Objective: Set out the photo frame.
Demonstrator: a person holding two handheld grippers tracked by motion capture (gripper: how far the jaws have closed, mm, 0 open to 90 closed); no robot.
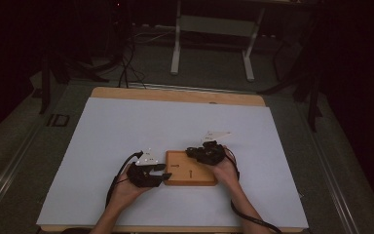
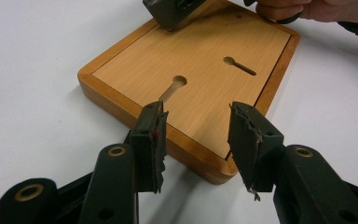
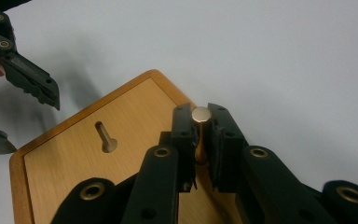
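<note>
Hands reach in from the near edge of the table [image 1: 126,126]. The right gripper [image 3: 201,135] tilts down over the wooden board [image 1: 195,176], pinching a brass pin [image 3: 201,115]. The left gripper [image 2: 196,135], spread apart, straddles the board's left corner.

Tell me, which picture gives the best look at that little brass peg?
The right gripper view: the brass peg stands close up, pinched between the right gripper jaws over the wooden board. In the high view and the left gripper view I cannot make the peg out.
</note>
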